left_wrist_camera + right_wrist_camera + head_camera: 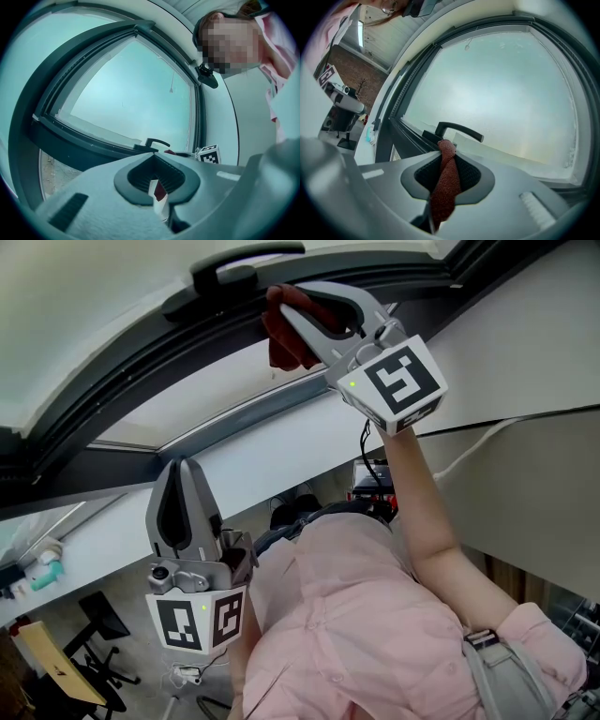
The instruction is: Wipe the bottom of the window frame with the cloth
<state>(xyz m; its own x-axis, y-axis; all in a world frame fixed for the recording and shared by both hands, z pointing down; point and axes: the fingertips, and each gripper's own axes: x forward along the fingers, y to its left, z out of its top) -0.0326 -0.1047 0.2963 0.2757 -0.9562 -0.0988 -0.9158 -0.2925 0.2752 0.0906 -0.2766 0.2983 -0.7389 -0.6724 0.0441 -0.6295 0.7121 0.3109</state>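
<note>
Pinching: right gripper (pixel 289 313) clamps the one cloth (pixel 444 183) between its jaws
Count: two grippers, one cloth, one handle (pixel 458 131)
Cloth: rust-red, coarse knit, bunched into a rope
Axis: lengthwise along the jaws, tip up at the dark window frame (pixel 112 404), just beside the handle base
Left gripper (pixel 184 474): jaws pressed together, empty, well apart from the frame
</note>
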